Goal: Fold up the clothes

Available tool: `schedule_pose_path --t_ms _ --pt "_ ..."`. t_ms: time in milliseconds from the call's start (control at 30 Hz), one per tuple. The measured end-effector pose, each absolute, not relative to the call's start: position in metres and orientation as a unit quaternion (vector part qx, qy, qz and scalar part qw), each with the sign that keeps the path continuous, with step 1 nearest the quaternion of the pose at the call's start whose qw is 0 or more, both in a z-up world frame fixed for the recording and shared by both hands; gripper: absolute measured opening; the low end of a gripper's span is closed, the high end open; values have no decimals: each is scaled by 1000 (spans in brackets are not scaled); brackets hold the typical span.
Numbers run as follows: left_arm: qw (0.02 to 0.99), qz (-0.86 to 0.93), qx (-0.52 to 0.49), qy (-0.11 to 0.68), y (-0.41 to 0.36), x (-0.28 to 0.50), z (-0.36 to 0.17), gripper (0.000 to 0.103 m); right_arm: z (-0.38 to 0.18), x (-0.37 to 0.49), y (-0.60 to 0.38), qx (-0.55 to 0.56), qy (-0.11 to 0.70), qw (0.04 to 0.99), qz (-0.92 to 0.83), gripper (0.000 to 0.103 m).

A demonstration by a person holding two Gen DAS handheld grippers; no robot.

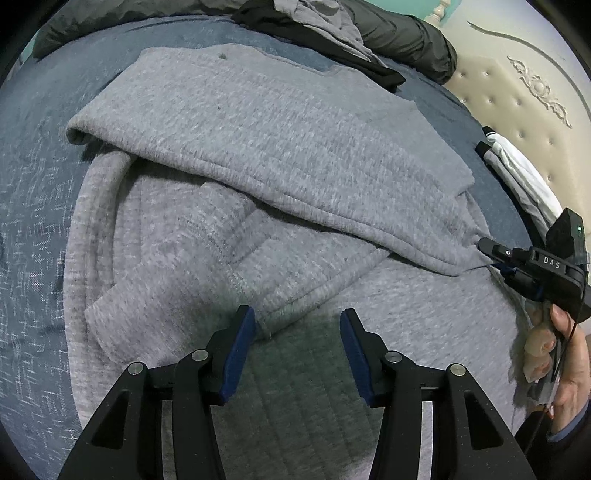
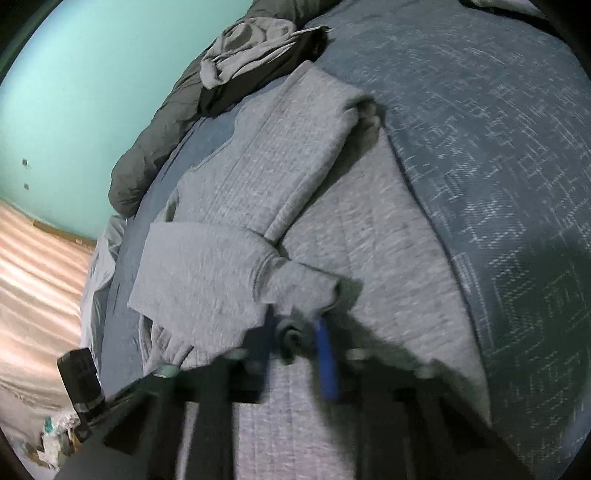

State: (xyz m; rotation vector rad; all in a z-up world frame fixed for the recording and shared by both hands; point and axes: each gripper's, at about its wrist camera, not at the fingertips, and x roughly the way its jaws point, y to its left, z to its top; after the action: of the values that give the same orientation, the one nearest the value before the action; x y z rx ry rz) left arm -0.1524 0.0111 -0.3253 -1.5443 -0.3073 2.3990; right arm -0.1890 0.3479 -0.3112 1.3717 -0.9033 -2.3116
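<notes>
The bed [image 1: 33, 206], in a blue patterned cover, carries the grey sweater [image 1: 258, 147], which lies spread across its middle with one sleeve folded diagonally over the body. A heap of dark and grey clothes [image 1: 314, 26] sits at twelve o'clock near the far edge, and the padded headboard [image 1: 517, 110] closes off two o'clock. Open bed cover lies from eight to ten o'clock, so that side gives the most room for carrying cloth across. The right tool [image 2: 295, 336] is clamped on a bunched bit of the sweater's fabric at its three o'clock edge; its picture is blurred, so it is likely moving. The left tool [image 1: 297, 325] hovers at six o'clock over the sweater's lower part, fingers apart, gripping nothing.

In my judgement a fold is in hand: the pinched edge should travel low and flat, with the left tool pinning or smoothing the lower layer so the crease stays straight.
</notes>
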Motion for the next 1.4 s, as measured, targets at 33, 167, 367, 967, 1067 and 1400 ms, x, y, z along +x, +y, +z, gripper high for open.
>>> schedule_pose_path --t_ms 33,167,367,967,1067,1400 --pt "136 827 -534 -109 9 -154 -325 52 -309 -188 348 473 -316 154 -808 12" --pt "136 828 -534 -105 12 -156 -325 52 -300 -185 350 453 -322 161 -816 11" --pt "134 829 -533 -106 16 -159 -329 53 -263 -168 362 385 -342 191 -835 11" --pt "10 856 -511 -83 -77 -206 -289 55 -250 -161 399 328 -344 165 -864 10" --pt "11 860 -504 -77 -84 -212 -292 55 -253 -159 404 329 -349 152 -864 10" --pt "18 865 -502 -14 -71 -257 -302 55 -261 -159 416 331 -347 128 -868 10"
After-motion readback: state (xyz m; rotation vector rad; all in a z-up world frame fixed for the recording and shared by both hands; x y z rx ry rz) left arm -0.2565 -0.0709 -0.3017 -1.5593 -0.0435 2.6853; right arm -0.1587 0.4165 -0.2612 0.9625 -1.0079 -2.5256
